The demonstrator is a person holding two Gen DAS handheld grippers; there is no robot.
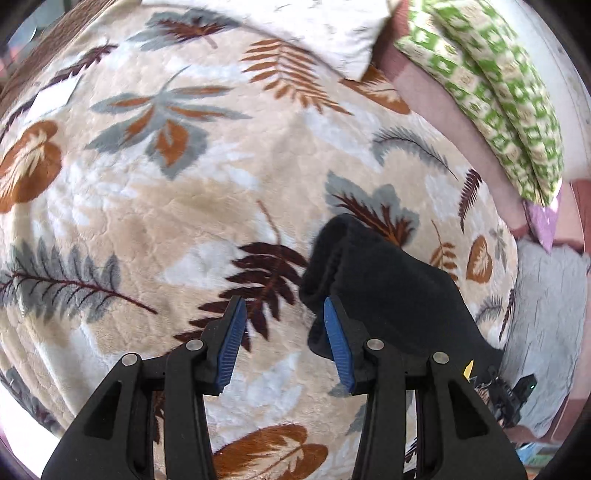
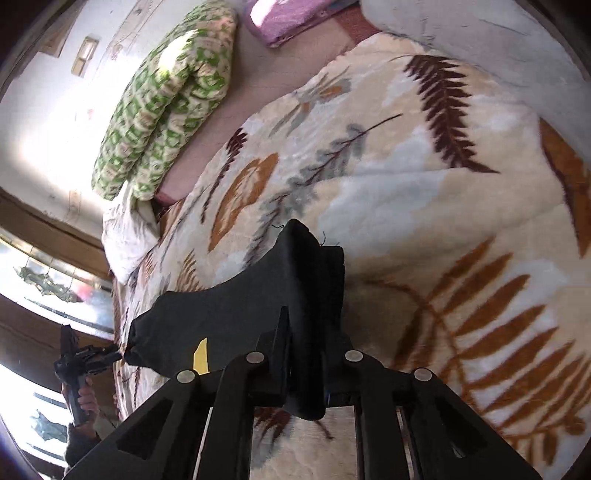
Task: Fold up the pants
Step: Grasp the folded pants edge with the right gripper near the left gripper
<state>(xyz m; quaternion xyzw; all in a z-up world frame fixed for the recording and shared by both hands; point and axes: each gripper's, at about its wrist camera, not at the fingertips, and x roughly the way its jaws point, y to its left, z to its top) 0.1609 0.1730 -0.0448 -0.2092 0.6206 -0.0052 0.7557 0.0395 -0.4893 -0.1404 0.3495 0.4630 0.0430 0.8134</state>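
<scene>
Over the bed, on its plush cream blanket w/ brown and grey leaf print [image 1: 155,206]:

- Item 1: black soft-knit pants [image 1: 373,280], bunched into a thick dark bundle. Hangs just above the blanket, lifted at one end; looks partly folded already, layers stacked at the visible edge. A small yellow tag shows on the cloth near the lower edge.
- Item 2: right tongs [image 2: 306,373], black frame. Jaws nearly together, clamped on a pinch of the pants fabric; cloth drapes out fwd and to the left of them in the right wrist view. Blue pads hidden by the cloth.
- Item 3: left tongs [image 1: 284,343], black frame w/ blue ribbed pads [image 1: 231,350]. Jaws partway apart, nothing between them; only the blanket shows in the gap. The right-hand pad sits just beside the bundle's edge, poss. touching its outside; contact can't be confirmed.
- Item 4: green-and-cream patterned quilt roll [image 2: 166,110], along the far edge of the bed by the wall. Not part of the job.
- Item 5: white pillow [image 1: 325,26], top of left wrist view. Not part of the job.

Step in hand (est.): mid-fold, bundle carried by one side only, 2nd grip pending.

Next move calls for (est.): left tongs shift sideways onto the free edge and close on it, then both lay the cloth flat on the blanket and bring one half over the other. Risk: thick knit slipping from a shallow pinch.
</scene>
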